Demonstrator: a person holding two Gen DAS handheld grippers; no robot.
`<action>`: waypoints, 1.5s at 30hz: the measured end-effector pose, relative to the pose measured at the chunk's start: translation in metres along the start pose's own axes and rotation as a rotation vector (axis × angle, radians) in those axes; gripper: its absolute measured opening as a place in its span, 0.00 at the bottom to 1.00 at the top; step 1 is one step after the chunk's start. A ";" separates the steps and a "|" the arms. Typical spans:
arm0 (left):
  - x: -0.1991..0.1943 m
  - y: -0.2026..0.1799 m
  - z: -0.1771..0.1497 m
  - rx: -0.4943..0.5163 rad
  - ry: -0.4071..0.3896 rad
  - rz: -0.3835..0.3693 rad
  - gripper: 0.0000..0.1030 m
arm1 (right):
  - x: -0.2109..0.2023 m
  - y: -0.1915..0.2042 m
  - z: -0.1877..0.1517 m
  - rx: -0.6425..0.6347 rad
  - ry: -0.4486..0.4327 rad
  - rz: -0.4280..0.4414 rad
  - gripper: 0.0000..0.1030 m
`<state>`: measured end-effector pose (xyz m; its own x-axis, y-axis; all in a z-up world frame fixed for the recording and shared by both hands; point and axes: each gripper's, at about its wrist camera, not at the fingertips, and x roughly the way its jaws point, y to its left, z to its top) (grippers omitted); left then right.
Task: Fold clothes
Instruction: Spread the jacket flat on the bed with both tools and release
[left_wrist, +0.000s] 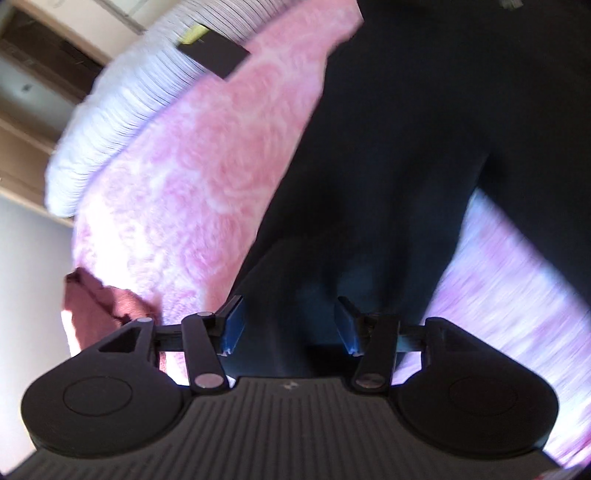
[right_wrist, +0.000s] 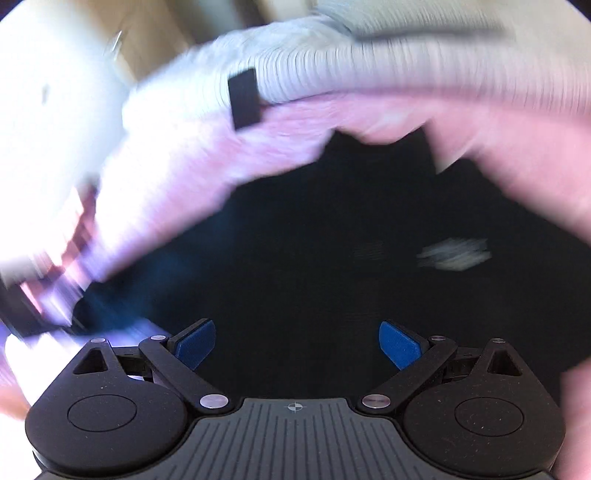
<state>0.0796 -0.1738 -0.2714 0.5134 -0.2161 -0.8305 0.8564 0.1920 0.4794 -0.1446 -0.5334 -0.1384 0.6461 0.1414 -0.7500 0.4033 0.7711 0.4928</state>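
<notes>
Dark garment (left_wrist: 388, 147) spread on pink blanket (left_wrist: 192, 177) of bed, presumably flattened for folding; left gripper (left_wrist: 288, 328) and right gripper (right_wrist: 297, 347) over it, fingers apart, empty; striped pillow (left_wrist: 122, 110) beyond.

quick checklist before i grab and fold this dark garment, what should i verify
1. Left hand-held gripper open: ok, pads apart.
2. Right hand-held gripper open: ok, wide gap.
3. Cloth between left pads: cannot tell, dark garment lies ahead, contact unclear.
4. Garment spread flat on pink blanket: cannot tell, views blurred.
5. Black rectangular object clear of garment: ok, it sits apart near the white pillow.
</notes>
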 end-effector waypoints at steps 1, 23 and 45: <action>0.003 0.009 -0.006 -0.020 -0.012 -0.011 0.39 | 0.016 0.013 0.000 0.093 0.000 0.036 0.96; -0.055 0.125 -0.211 -0.849 0.090 -0.031 0.43 | 0.210 0.232 -0.025 -0.213 0.295 0.128 0.96; -0.068 0.147 -0.220 -0.771 0.112 -0.128 0.26 | 0.041 0.134 -0.099 0.039 0.209 -0.199 0.96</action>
<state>0.1580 0.0797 -0.2069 0.3701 -0.1914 -0.9091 0.6068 0.7908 0.0805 -0.1282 -0.3624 -0.1472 0.4058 0.1179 -0.9063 0.5358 0.7727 0.3404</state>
